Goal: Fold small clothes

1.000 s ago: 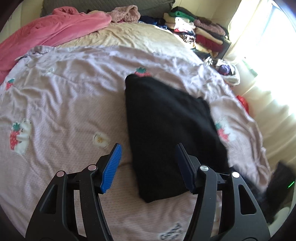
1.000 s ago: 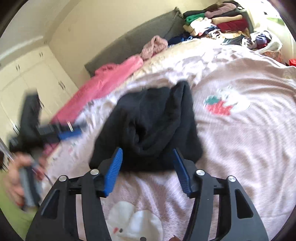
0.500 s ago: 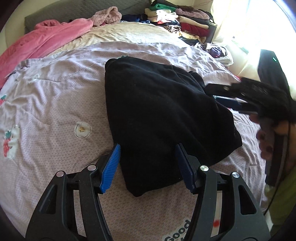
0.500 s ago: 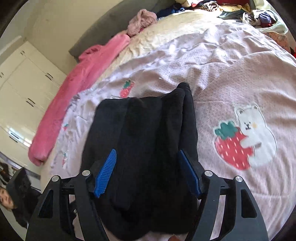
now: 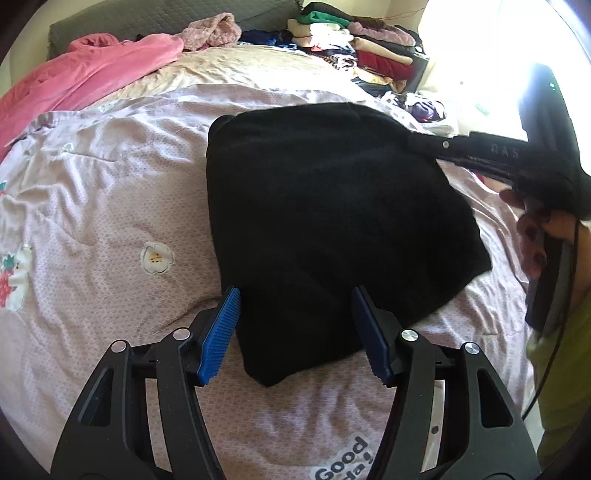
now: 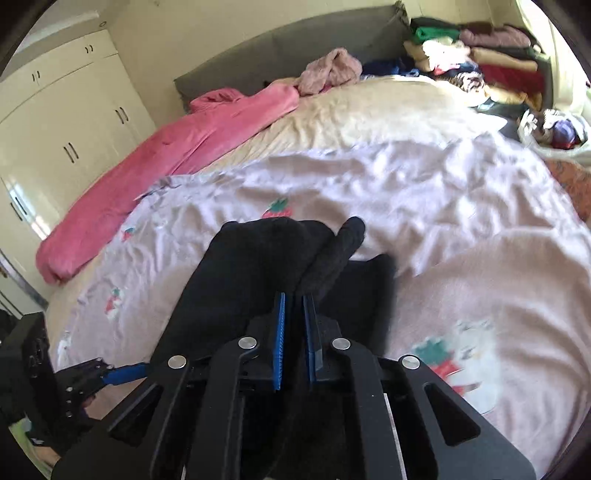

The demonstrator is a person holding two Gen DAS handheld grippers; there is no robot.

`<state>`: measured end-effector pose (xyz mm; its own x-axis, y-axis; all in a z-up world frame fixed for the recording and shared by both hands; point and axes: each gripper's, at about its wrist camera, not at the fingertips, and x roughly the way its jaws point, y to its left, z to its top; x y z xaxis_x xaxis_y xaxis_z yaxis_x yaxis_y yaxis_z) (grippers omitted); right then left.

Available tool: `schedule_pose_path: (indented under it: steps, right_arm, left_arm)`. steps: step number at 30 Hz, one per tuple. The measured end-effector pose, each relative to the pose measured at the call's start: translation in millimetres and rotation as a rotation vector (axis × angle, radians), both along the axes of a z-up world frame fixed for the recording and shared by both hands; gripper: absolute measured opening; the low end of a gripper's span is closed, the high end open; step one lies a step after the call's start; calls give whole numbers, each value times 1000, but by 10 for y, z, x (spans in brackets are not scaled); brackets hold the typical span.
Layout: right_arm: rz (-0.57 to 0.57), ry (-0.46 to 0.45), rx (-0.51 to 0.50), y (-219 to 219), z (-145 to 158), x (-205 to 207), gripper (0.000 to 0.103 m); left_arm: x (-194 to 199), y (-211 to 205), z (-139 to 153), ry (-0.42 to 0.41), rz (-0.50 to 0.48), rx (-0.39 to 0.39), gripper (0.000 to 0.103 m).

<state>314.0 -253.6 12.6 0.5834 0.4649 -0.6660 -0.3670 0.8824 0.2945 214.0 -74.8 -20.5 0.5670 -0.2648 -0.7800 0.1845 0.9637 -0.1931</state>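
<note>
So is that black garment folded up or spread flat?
Partly folded: the black garment lies doubled in a thick block, and the right tongs pinch one raised edge.

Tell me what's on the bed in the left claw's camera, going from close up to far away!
Left claw → black garment → pale purple quilt → cream sheet → fuzzy pink bundle → grey headboard.
</note>
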Motion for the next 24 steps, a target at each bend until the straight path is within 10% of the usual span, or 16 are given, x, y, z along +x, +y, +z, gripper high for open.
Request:
schedule_pose_path:
  steps: [9,24]
  right_arm:
    - [-65,90,-154,-26,-543,5,24]
    - [-18,63,94,-126,-180,-700,55]
  left_arm:
    - [20,-13,-111,25,-10,2,55]
    - [-69,419,26,0,91,-117,56]
